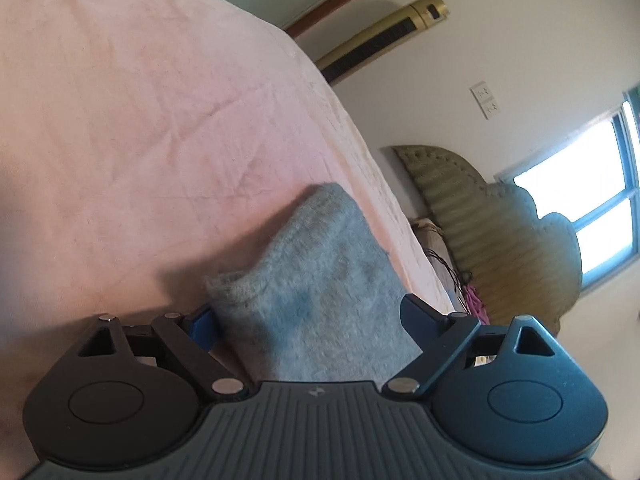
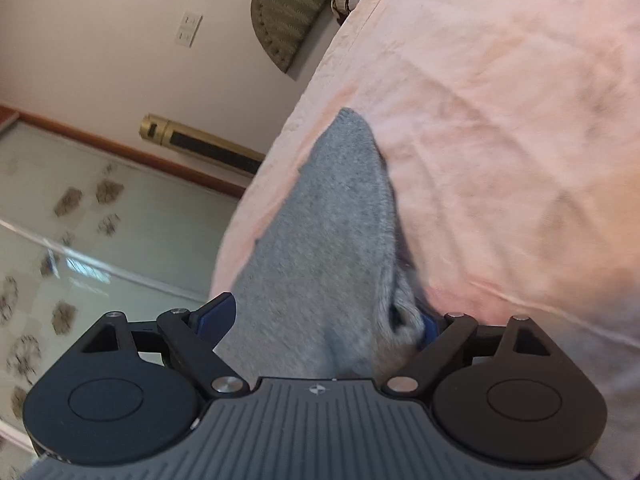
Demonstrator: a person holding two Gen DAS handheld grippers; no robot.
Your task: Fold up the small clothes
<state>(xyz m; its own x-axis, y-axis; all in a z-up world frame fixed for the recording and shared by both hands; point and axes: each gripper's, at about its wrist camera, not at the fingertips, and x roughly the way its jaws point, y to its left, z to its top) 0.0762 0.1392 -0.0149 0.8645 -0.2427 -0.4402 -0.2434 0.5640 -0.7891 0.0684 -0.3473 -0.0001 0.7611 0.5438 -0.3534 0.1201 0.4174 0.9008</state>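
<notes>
Left wrist: both my grippers, L [image 1: 310, 320] & R [image 2: 328, 320], spread wide around grey sock [image 1: 312, 292] near bed [image 1: 120, 120] edge; pinch cuff squarely pre-fold.

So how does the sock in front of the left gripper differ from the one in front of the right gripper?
The left sock looks light blue and fuzzy; the right sock looks grey. The left sock ends in a broad, squared shape, while the right sock tapers to a rounded point. The left sock's open cuff faces the left gripper; the right sock bunches by the right gripper. Both lie on the pink bedsheet, between wide-spread fingers.
</notes>
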